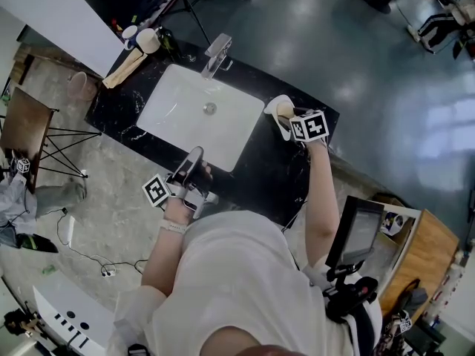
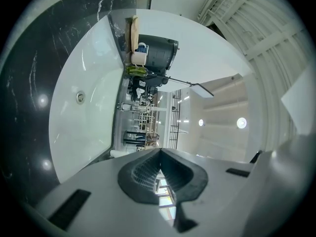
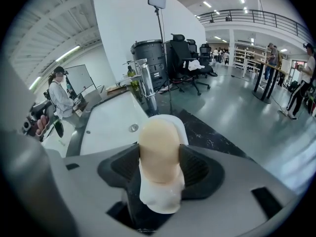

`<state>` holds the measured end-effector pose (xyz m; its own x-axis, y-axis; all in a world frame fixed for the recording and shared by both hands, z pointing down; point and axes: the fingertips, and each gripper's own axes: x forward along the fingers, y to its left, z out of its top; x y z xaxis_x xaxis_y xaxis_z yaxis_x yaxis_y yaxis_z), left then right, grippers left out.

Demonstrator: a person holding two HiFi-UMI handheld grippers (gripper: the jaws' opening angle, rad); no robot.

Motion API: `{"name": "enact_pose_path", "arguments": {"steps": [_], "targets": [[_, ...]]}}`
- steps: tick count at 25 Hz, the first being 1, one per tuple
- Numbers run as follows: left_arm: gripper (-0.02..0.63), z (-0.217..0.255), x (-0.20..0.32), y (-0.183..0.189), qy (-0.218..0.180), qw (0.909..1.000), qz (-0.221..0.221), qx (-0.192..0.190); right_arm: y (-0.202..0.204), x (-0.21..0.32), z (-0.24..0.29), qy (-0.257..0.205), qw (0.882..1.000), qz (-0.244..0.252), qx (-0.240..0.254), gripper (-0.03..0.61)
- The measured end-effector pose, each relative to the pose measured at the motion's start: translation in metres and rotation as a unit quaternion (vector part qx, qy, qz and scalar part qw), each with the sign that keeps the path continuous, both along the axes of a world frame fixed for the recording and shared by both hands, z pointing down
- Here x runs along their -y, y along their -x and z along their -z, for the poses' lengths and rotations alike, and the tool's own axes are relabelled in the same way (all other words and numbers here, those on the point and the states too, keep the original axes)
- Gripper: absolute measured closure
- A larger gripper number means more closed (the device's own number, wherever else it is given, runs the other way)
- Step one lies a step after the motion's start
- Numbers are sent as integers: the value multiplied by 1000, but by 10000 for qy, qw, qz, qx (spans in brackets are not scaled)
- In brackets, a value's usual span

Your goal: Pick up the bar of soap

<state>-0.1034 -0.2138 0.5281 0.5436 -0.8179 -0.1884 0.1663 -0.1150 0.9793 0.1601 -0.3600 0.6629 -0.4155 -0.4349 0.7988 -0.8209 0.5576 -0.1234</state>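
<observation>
While the bar of soap (image 3: 158, 139) rests on its white soap dish (image 3: 163, 199) on the black counter (image 1: 260, 170), right of the sink (image 1: 174, 113), the right gripper (image 3: 159, 166) straddles it. Both pads (image 3: 196, 169) lie against the bar's sides, and its rounded end pokes out past them. The left gripper (image 2: 160, 169) is closed on nothing, at the counter's near edge, well apart from the soap.

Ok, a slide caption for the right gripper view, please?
Right hand-held gripper closed on the cream bar of soap over its white soap dish, beside the white sink.
</observation>
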Motion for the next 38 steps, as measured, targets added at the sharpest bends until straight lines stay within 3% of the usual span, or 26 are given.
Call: {"name": "enact_pose_path", "arguments": {"steps": [11,21,28,38], "targets": [[606,1,2,-3,-41,9999,-124,-12,5,0,23,-215,9965,-312,749,308],[606,8,6,-10,-143,9992,-377,2,11,-6,72,-605,9781,-732,1854,308],[606,18,2,-14,-286,9971,-691,-109,30,-36,132,-928,9421,-937,3082,308],[606,36,6,-47,-524,9888,-1369,-279,47,-96,201,-1319,8632,-1249,4711,308]]}}
